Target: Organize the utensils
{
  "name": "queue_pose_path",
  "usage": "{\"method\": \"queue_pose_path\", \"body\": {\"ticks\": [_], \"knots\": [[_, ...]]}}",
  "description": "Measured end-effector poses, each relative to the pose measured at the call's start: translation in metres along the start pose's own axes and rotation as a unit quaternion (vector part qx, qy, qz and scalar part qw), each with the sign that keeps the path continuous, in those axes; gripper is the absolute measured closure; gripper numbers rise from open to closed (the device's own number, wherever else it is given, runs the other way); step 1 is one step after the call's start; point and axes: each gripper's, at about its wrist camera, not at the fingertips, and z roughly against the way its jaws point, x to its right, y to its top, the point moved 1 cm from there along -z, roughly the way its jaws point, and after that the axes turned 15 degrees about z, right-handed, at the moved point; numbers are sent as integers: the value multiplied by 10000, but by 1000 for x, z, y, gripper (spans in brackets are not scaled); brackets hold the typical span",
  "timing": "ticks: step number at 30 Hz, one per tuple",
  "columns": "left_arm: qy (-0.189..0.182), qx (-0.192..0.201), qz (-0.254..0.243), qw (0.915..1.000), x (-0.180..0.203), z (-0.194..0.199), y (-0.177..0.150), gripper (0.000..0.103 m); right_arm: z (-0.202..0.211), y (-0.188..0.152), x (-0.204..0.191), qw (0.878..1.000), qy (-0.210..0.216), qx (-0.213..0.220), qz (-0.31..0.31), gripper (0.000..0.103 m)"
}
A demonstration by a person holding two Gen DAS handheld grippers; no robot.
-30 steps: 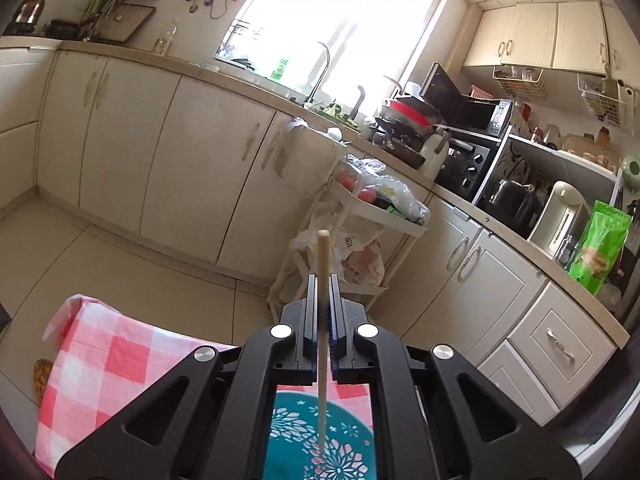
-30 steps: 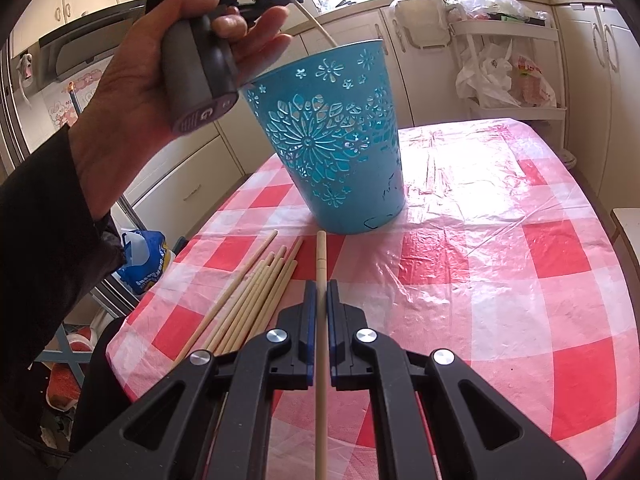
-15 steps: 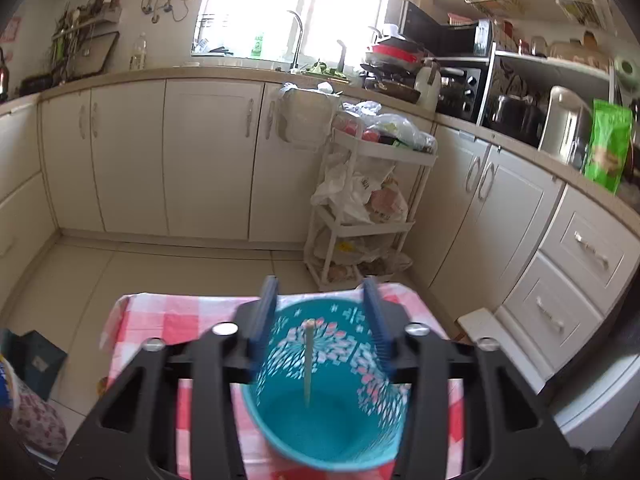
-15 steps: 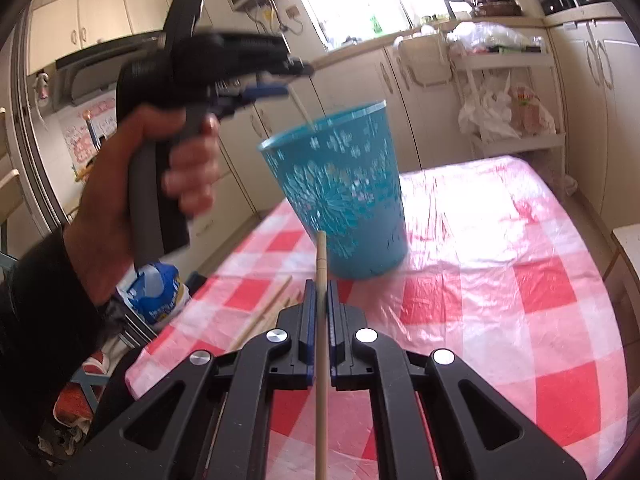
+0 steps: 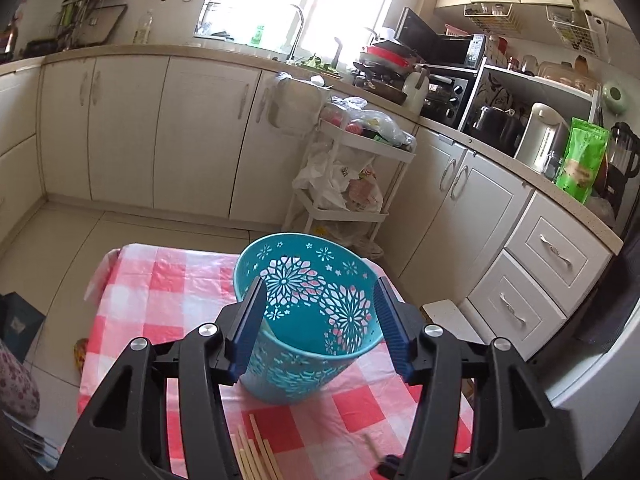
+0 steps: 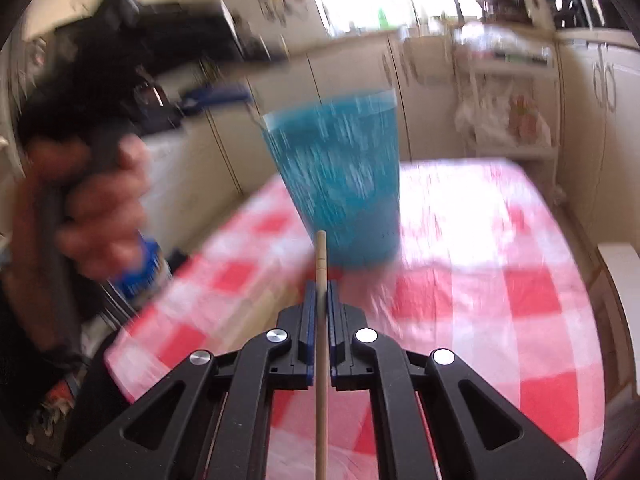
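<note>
Desk: a red-and-white checked cloth under clear plastic covers the desk (image 5: 168,280), and the light glares off it in the right wrist view.
Room: a kitchen, with cream cabinets (image 5: 192,136) at 11 o'clock, a bright window (image 5: 304,0) at 12, and a white trolley (image 5: 348,184) loaded with bags just past the desk's far edge.
Basket: a teal plastic basket (image 5: 316,320) with cut-out flower patterns stands upright on the cloth, mouth open to the top.
Loose chopsticks: a bundle of pale wooden sticks (image 5: 256,456) lies flat on the cloth at 6 o'clock in the left wrist view, near the basket's foot, long axes running toward it.
Held chopstick: one plain wooden chopstick (image 6: 321,320), slim and round, runs straight along the tongs, its tip toward 12 o'clock, at the basket's base.
Left tongs: the left tongs (image 5: 320,320) have just been opening; the blue pads (image 5: 248,328) stand apart with nothing clamped, the basket seen between them.
Right tongs: the right tongs (image 6: 320,300) are clamped tight on the held chopstick.
Hand: a blurred hand (image 6: 92,200) at 9 o'clock grips the left tool's handle.
</note>
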Motion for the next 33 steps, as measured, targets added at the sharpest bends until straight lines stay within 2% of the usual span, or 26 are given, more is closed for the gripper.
{"method": "queue_pose_path", "body": {"ticks": [2,6,9,11,14,15,16,17,18,20,22,24,25,27,28,29,33], "knots": [[-6,-2,37,10000,-2,3,-2,50,-20,-10,2,9981,21,-615,-8,97],[-23,3,129,9999,-10,5,-2,49,-39,-16,2,9919,69,-1265,134,97],[-42,-9,313,9995,-22,5,0,48,-48,-12,1,9886,76,-1478,285,95],[-34,-16,417,9991,-31,4,-1,48,-53,-8,-1,9869,81,-1568,378,80],[-10,17,489,9988,-39,5,-4,48,-66,-2,-8,9820,80,-1788,605,76],[15,55,476,9989,-40,6,-5,48,-67,-2,-10,9807,30,-1824,711,76],[36,98,446,9990,-41,7,-6,48,-69,0,-13,9782,-41,-1889,864,81],[61,154,418,9990,-42,9,-8,48,-70,0,-15,9761,-88,-1930,996,91],[84,215,405,9989,-41,11,-9,48,-71,0,-16,9759,-22,-1941,999,96],[115,307,399,9987,-39,14,-10,48,-68,-1,-16,9764,-16,-1902,1018,97],[139,436,384,9982,-36,19,-11,48,-63,-3,-14,9816,-39,-1692,886,97],[129,617,369,9973,-31,25,-11,48,-41,0,-12,9927,47,-963,722,97],[126,716,373,9967,-28,29,-11,48,-24,4,-13,9965,-18,-468,695,97],[128,894,391,9951,-21,35,-11,48,10,15,-15,9961,-167,521,688,97],[115,955,403,9945,-19,38,-10,48,30,23,-18,9907,-375,1073,753,97],[95,1064,428,9934,-16,42,-10,48,44,31,-20,9844,-557,1450,824,97],[63,1461,510,9879,-6,60,-8,48,80,62,-28,9553,-1058,2560,1034,97]]}}
